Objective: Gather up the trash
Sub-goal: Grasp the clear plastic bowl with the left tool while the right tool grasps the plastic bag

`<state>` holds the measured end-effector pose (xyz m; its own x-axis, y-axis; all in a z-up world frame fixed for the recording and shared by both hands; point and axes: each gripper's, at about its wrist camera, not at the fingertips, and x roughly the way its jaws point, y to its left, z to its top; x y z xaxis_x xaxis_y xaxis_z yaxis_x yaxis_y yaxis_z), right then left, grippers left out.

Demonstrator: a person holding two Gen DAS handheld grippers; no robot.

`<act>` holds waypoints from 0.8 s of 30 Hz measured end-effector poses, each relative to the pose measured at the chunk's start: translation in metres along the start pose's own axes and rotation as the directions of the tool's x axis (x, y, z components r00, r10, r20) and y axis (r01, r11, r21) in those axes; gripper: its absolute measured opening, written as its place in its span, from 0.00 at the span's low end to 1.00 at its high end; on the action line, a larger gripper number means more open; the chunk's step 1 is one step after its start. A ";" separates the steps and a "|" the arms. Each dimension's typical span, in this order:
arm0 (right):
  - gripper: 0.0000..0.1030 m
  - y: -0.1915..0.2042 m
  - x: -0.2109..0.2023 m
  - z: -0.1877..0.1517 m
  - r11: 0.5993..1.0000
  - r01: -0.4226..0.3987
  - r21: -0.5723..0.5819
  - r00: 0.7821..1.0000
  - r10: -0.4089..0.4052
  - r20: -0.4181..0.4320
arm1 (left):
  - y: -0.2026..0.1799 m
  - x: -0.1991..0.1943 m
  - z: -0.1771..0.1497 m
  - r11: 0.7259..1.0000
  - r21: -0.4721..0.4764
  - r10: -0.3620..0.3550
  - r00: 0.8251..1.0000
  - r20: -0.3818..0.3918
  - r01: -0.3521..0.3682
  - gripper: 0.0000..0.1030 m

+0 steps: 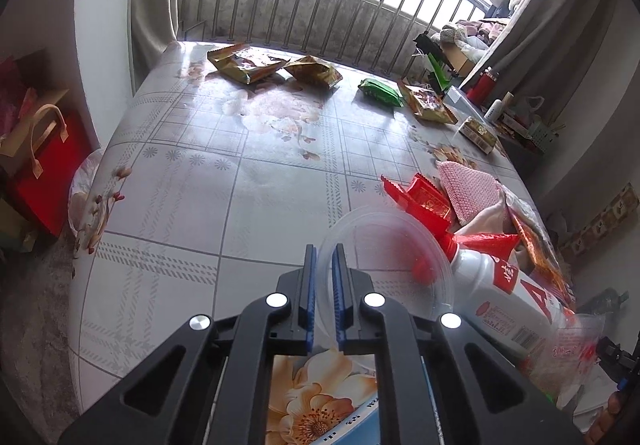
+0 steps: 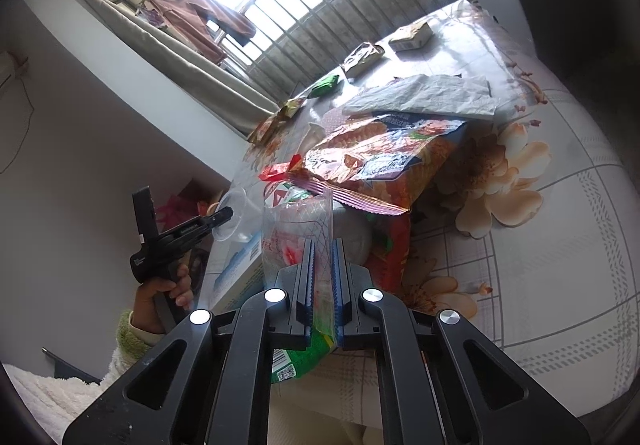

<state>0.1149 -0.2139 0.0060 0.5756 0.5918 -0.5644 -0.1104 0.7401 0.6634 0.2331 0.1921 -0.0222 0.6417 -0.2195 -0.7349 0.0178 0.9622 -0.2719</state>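
My left gripper (image 1: 323,249) is shut on the rim of a clear plastic cup (image 1: 384,257), held above the table near its front right. It also shows in the right wrist view (image 2: 224,213) with the cup (image 2: 240,217). My right gripper (image 2: 322,245) is shut on a clear plastic bag with red print (image 2: 298,233). Next to it lie a white bottle with a red label (image 1: 508,293), an orange snack bag (image 2: 384,161) and red wrappers (image 1: 424,201).
The table has a floral cloth (image 1: 248,181). At its far edge lie gold snack bags (image 1: 248,65), a green packet (image 1: 380,91) and a small box (image 1: 478,133). A red paper bag (image 1: 48,165) stands on the floor at left. Window bars run behind.
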 end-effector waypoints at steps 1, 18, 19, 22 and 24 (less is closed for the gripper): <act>0.06 0.000 -0.002 0.000 1.000 -0.003 -0.002 1.000 0.003 0.002 | 0.000 -0.002 0.001 1.000 -0.001 -0.001 1.000 0.006 0.001 0.07; 0.03 0.021 -0.022 0.003 0.995 -0.095 -0.042 0.994 0.098 0.053 | -0.014 -0.062 0.010 0.999 0.007 -0.044 0.990 0.136 0.043 0.07; 0.03 0.022 -0.025 0.003 0.994 -0.102 -0.044 0.993 0.104 0.060 | -0.018 -0.068 0.010 0.999 0.014 -0.050 0.989 0.142 0.048 0.07; 0.03 0.024 -0.040 -0.001 0.992 -0.112 -0.050 0.989 0.116 0.088 | -0.034 -0.085 0.007 0.997 0.046 -0.067 0.985 0.161 0.060 0.07; 0.03 0.023 -0.052 -0.003 0.992 -0.114 -0.054 0.987 0.120 0.111 | -0.047 -0.096 0.005 0.995 0.071 -0.085 0.982 0.169 0.074 0.07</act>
<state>0.0800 -0.2270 0.0489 0.6443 0.6370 -0.4232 -0.2187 0.6837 0.6962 0.1743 0.1685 0.0643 0.7581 -0.2705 -0.5934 0.1199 0.9522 -0.2808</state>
